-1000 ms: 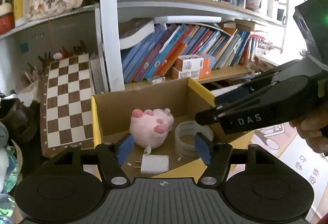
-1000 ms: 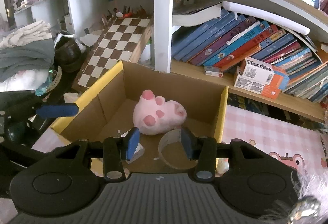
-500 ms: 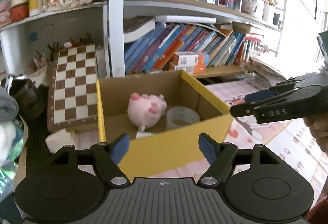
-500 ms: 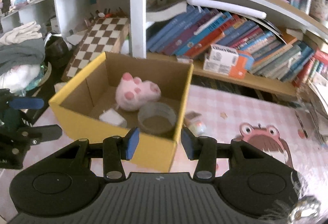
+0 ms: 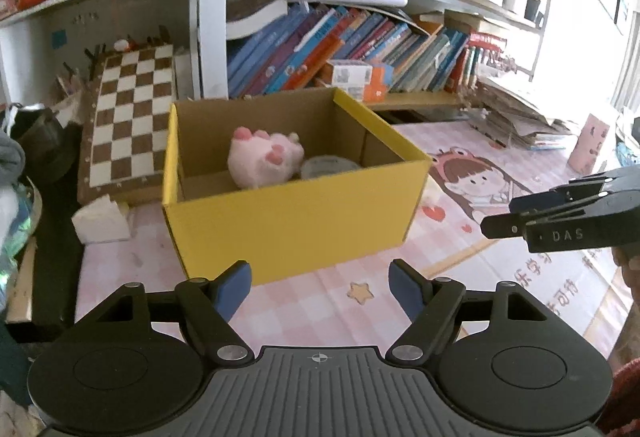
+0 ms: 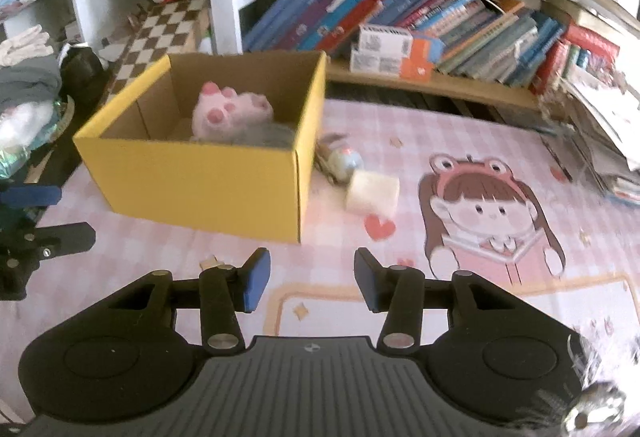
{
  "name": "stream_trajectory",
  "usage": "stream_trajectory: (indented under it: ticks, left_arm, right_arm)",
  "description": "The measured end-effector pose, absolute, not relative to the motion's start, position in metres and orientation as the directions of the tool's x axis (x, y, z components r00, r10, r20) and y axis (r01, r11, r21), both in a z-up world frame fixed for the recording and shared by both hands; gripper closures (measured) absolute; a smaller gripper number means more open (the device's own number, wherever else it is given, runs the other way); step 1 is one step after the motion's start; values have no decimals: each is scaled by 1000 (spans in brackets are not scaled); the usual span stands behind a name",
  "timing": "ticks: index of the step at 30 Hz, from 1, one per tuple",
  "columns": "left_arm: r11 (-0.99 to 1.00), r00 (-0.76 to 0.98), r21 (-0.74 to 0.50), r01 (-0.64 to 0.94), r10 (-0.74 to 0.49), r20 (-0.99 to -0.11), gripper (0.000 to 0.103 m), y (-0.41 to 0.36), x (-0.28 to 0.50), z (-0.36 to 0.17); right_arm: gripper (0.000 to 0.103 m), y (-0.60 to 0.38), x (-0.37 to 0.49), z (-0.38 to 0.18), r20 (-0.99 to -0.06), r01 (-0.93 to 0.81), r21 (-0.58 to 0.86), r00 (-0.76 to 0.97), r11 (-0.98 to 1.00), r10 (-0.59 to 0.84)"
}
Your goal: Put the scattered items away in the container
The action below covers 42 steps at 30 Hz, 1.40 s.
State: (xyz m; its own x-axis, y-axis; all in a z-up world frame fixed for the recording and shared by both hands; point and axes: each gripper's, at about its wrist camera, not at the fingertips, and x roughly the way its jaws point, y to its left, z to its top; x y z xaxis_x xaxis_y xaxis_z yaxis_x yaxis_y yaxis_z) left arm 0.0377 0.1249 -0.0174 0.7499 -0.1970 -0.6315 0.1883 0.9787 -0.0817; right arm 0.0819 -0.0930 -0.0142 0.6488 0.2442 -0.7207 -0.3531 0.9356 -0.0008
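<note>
Yellow box (image 6: pixel 192 177) sits left of centre in my right-wrist frame, pink plush (image 6: pixel 228 113) already inside. Cream roll (image 6: pixel 372 193) lies just right, still loose. My left gripper (image 5: pixel 320 289) and right gripper (image 6: pixel 308 277) are both spread, empty.

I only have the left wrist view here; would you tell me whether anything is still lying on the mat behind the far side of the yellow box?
Observer: Yes, a cream cylinder lies on its side beside the yellow box.
Operator: Anything else there?
Observer: A small roundish blue-grey item sits just behind it, close to the box corner; I cannot tell what it is.
Operator: Is the right gripper carrying something?
Observer: No, the right gripper is open with nothing between its pads.
</note>
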Motion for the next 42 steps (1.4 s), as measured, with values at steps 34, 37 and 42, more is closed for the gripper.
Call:
stream_trajectory:
  ticks: [34, 37, 42]
  left_arm:
    - [989, 727, -40, 141, -131, -674, 8, 85, 35, -27]
    - [992, 732, -36, 117, -111, -672, 8, 79, 37, -25]
    - [996, 734, -45, 81, -90, -673, 8, 63, 42, -24]
  right_arm:
    - [13, -121, 59, -33, -737, -328, -1, 638, 945, 221]
    - [11, -124, 63, -32, -736, -357, -6, 634, 934, 238]
    - [11, -138, 72, -31, -738, -394, -8, 623, 919, 261]
